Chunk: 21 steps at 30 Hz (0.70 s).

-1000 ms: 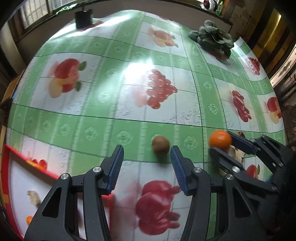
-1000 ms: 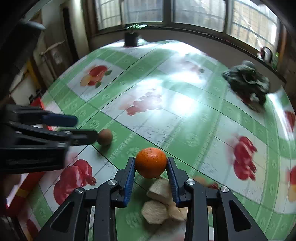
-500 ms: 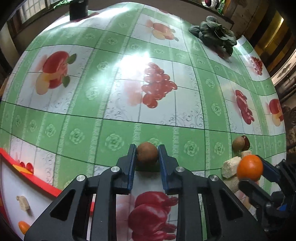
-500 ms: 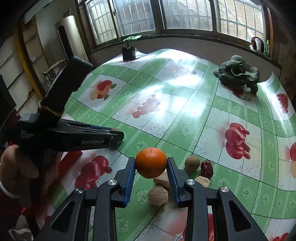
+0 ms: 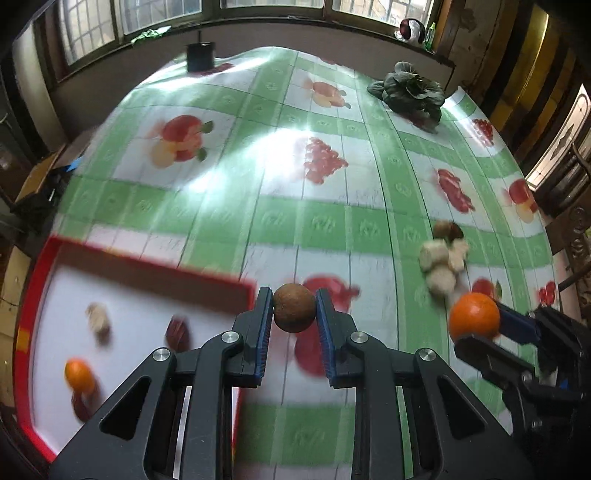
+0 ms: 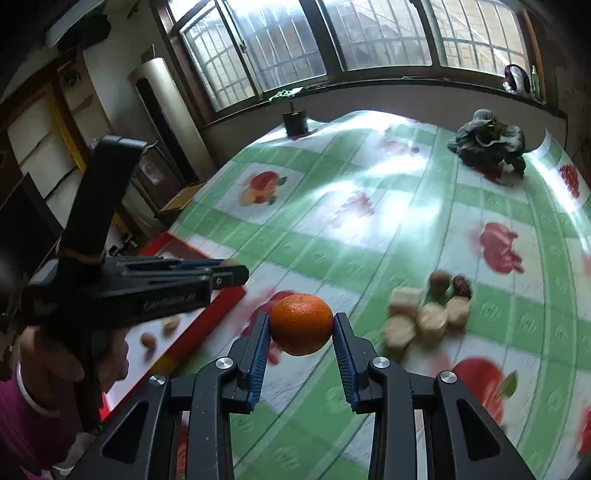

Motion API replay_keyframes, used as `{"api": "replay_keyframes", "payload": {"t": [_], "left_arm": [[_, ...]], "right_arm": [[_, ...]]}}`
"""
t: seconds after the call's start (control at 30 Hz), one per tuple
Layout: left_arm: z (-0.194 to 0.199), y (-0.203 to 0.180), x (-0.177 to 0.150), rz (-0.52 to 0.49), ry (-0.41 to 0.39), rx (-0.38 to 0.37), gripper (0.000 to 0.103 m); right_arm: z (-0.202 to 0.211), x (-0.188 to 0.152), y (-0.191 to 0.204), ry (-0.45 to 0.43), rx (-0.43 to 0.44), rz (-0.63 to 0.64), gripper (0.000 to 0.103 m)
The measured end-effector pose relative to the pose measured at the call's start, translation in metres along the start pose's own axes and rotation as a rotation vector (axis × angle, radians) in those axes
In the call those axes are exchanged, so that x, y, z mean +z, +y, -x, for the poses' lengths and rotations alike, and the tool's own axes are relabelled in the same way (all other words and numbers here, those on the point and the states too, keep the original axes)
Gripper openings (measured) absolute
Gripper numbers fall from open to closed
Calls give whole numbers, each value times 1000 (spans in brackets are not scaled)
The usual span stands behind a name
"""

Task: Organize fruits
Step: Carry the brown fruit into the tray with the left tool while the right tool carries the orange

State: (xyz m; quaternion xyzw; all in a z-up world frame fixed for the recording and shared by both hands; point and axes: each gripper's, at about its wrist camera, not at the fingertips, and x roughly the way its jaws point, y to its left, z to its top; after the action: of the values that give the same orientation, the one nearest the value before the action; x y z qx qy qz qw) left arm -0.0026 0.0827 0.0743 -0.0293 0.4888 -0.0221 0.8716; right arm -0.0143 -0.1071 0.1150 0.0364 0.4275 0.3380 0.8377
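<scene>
Tablecloth (image 5: 325, 225) green-white checked, fruit prints | red tray (image 5: 155, 271) | barred windows (image 6: 369, 33)

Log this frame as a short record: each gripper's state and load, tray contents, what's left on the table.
left gripper: shut on brown round fruit, held above the tablecloth near the tray corner
right gripper: shut on orange, held above the table
red tray: holds a small orange fruit, a dark red fruit, a pale chunk; blurred
loose pile: pale chunks plus a brown and a dark red fruit, on the tablecloth
far corner: leafy greens
</scene>
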Motion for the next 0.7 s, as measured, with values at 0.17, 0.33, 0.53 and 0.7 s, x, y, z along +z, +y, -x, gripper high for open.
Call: {"api": "replay_keyframes", "payload": {"t": [0.17,0.33,0.53,0.7], "left_arm": [[22,14,-37,22,-23,30,23],[44,35,-70,42,-74,110,23],[54,65,-93,84,-97,174,23],[62,90,-105,118,-117,212,23]], "right_arm": [[6,-18,22,3,43,-7,33],[6,-31,54,11,82,17,33],[-1,-43,97,28,121,82,33],[-14,-43,122,53,146,113,33]]}}
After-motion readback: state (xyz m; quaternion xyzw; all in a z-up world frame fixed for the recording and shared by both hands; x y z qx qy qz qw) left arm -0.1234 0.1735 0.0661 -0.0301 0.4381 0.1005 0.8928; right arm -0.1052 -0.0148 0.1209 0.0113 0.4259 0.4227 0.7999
